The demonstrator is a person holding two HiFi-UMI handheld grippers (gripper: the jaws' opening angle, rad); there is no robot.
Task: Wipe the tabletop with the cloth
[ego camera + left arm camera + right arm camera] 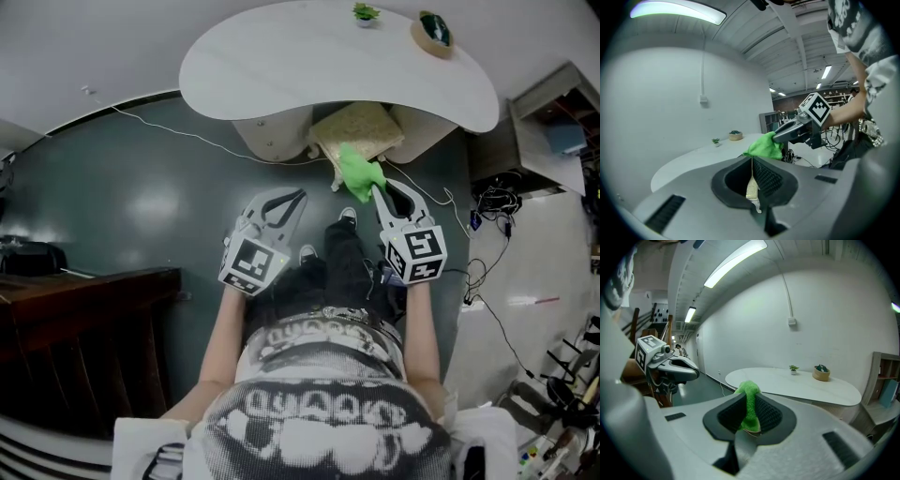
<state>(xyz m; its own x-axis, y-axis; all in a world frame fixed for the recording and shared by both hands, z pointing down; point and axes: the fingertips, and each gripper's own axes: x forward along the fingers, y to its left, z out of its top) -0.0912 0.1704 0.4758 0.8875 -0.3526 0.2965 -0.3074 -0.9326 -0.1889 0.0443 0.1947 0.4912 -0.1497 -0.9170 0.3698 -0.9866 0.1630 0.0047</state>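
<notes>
While the R claw (749, 403) pinches the green cloth (356, 169) tight, the cloth hangs in the air near the edge of the white bench (281, 66), not touching it. L claw (752, 164) is pressed together w/ nothing in it, beside the R one, over the dark floor (141, 187).

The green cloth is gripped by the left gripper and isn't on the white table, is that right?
Not quite. The green cloth is gripped by the right gripper, not the left gripper; the right gripper view shows it pinched between the fingers. The rest holds: it isn't on the white table.
</notes>
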